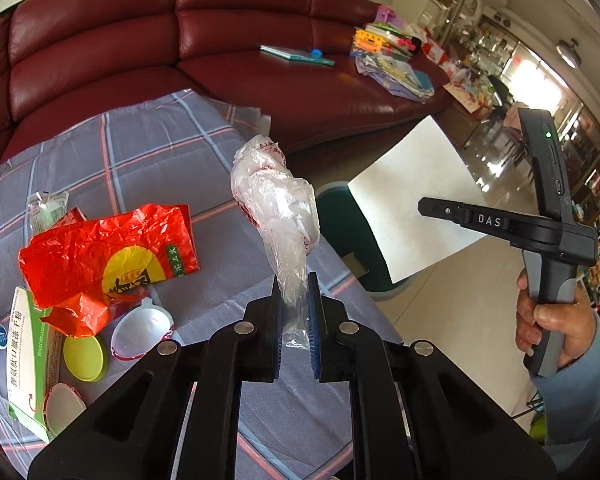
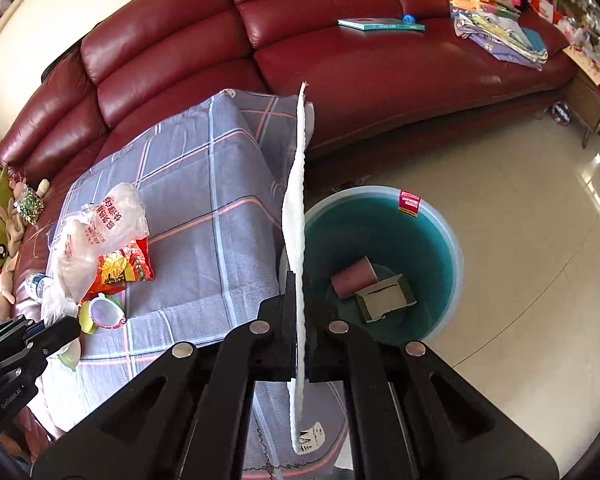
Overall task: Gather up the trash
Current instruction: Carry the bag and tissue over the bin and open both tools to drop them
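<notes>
A red sofa (image 2: 340,60) curves behind my table (image 2: 204,200) with its checked cloth, where a red wrapper (image 1: 112,256) and lids lie. My left gripper (image 1: 296,308) has its jaws clamped on a clear plastic bag (image 1: 276,200) held above the table edge. My right gripper (image 2: 300,312) pinches a white sheet (image 2: 296,208), perhaps paper towel, beside the green bin (image 2: 440,240).

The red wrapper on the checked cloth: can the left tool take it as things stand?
Probably not yet: the left tool is shut on a clear plastic bag. The red wrapper lies uncovered.
</notes>
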The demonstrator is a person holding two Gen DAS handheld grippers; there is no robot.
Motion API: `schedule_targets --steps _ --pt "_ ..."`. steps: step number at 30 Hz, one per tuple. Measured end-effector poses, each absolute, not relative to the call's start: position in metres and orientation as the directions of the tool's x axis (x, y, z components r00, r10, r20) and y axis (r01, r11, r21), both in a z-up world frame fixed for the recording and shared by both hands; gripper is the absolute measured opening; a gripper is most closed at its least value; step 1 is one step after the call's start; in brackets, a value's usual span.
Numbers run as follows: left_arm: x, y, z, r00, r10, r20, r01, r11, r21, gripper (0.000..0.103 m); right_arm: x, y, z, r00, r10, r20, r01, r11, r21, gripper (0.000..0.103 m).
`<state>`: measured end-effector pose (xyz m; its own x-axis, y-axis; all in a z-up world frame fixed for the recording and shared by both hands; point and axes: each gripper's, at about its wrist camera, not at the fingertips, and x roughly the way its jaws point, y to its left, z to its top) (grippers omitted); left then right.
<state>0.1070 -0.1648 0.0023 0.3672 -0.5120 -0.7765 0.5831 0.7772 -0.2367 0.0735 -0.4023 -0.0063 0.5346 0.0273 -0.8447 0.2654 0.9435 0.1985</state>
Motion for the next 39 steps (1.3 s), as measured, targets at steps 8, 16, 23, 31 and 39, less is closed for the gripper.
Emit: schedule_targets --steps 8,16,23,31,39 --pt "0.112 -0.216 -0.018 0.286 -0.523 -0.803 0.644 0.725 -0.244 0.011 0.076 -0.431 -0.024 0.507 0.012 -0.862 0.311 0.93 0.196 0.002" --pt "0.119 -0.264 -0.037 0.209 -0.534 -0.82 0.688 0.676 -0.265 0.011 0.09 -0.461 -0.049 0.451 0.016 -0.892 0.35 0.916 0.194 0.004" --pt "0.123 -0.288 -0.053 0.172 -0.516 -0.839 0.694 0.668 -0.268 0.011 0.095 -0.478 -0.058 0.453 0.019 -0.891 0.374 0.903 0.21 0.057" --pt "0.127 -0.316 -0.068 0.136 -0.496 -0.858 0.709 0.653 -0.265 0.011 0.082 -0.501 -0.054 0.459 -0.032 -0.888 0.429 0.883 0.19 0.076" --pt "0.137 -0.34 -0.082 0.122 -0.467 -0.876 0.702 0.664 -0.256 0.057 0.073 -0.521 -0.062 0.433 -0.051 -0.9 0.476 0.861 0.18 0.082"
